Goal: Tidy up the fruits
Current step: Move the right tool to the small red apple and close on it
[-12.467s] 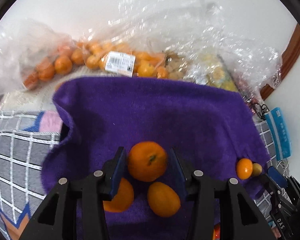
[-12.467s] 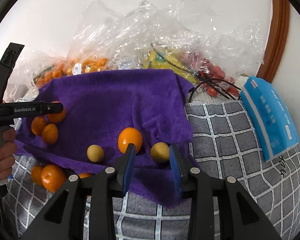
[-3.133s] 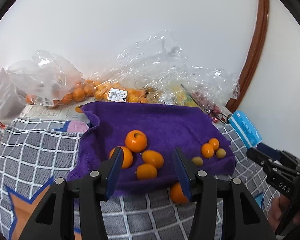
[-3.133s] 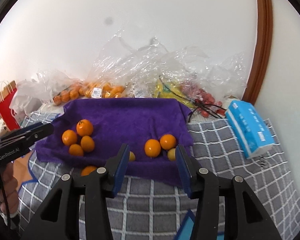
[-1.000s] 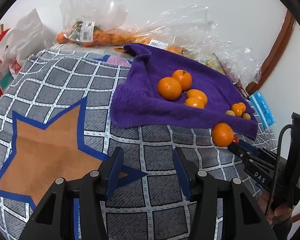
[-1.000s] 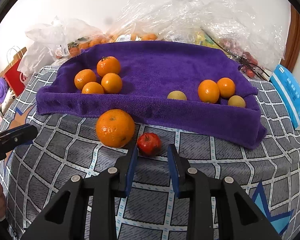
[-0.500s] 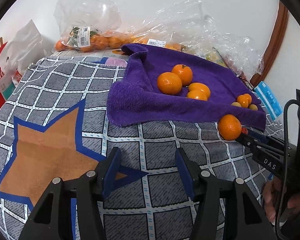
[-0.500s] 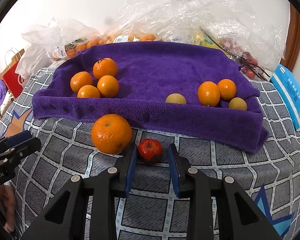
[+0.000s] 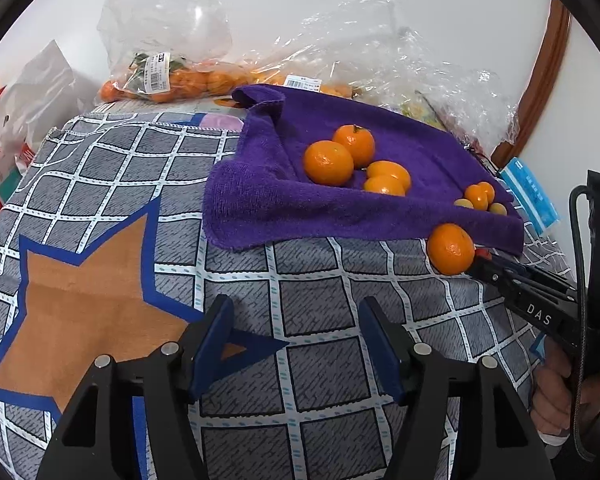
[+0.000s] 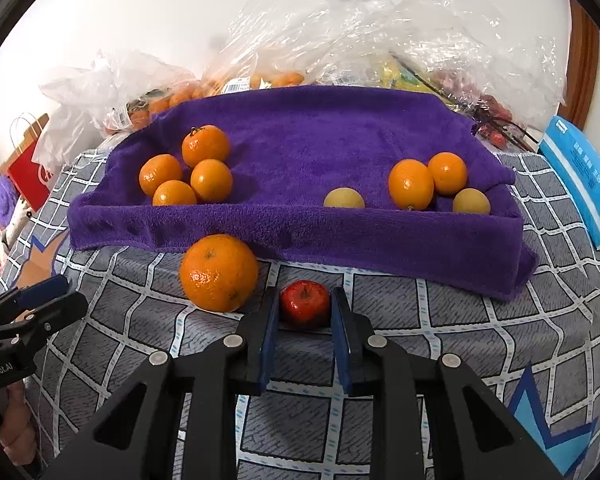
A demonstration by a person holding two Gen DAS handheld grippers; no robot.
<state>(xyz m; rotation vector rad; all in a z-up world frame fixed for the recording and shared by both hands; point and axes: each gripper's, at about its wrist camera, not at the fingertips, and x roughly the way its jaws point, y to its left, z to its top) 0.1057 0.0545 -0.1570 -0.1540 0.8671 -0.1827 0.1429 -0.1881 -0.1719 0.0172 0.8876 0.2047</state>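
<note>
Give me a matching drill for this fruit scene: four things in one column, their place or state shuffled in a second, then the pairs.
Things:
1. small red fruit
2. big orange
3. purple towel
4. left tool

States:
A. open over the checked cloth, nothing between its fingers
B. gripped by the right tool
C. loose on the checked cloth at the towel's front edge
D. carries two clusters of fruit

Pairs: 1-B, 2-C, 3-D, 4-A

A plain white wall (image 10: 100,20) meets a curved brown wooden frame (image 9: 548,72) at right.
</note>
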